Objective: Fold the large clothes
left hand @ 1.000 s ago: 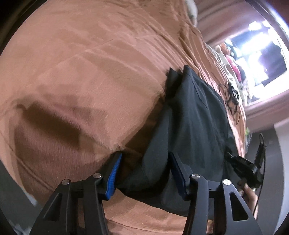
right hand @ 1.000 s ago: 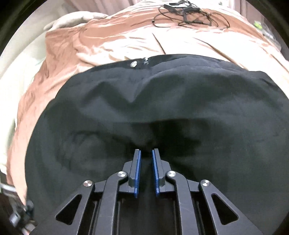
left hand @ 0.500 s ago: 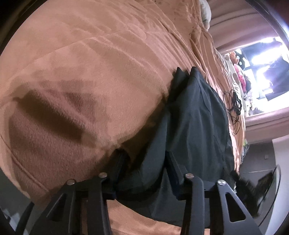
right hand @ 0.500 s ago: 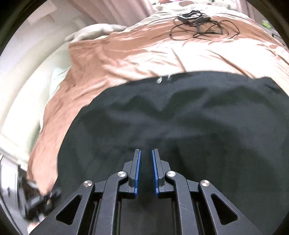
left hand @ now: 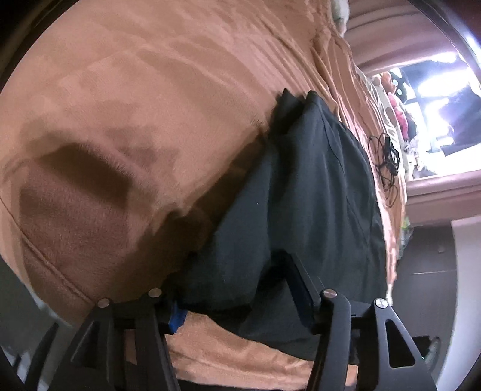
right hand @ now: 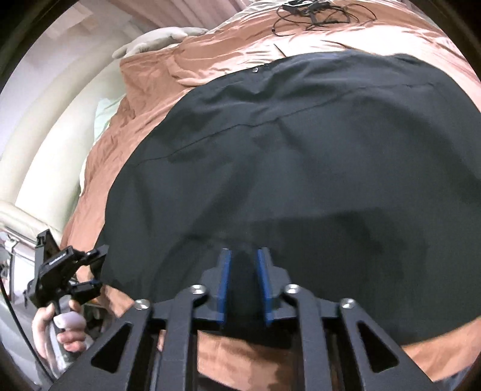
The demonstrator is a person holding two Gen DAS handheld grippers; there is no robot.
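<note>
A black garment point(right hand: 300, 156) lies spread flat on a brown blanket point(right hand: 156, 78) over a bed. My right gripper point(right hand: 243, 258) stands at the garment's near edge. Its jaws are opening, with a small hump of black cloth between the blue pads point(right hand: 224, 282), which no longer pinch it. In the left wrist view the black garment point(left hand: 315, 186) runs away as a long folded strip. My left gripper point(left hand: 231, 282) straddles its near corner, jaws opening, and the cloth bunch hides the left fingertip. A hand holds the left gripper point(right hand: 96, 270) at the garment's left corner.
A tangle of black cable point(right hand: 312, 15) lies on the blanket beyond the garment, also visible as the cable point(left hand: 387, 156). A pale pillow point(right hand: 159, 42) and a cream padded bed frame point(right hand: 45, 135) sit at the left. Bright clutter point(left hand: 421, 99) lies beyond the bed.
The right gripper slid sideways along the garment's near edge and its shut jaws parted. The left gripper and its hand came into the right view. The left jaws narrowed on the cloth, then widened.
</note>
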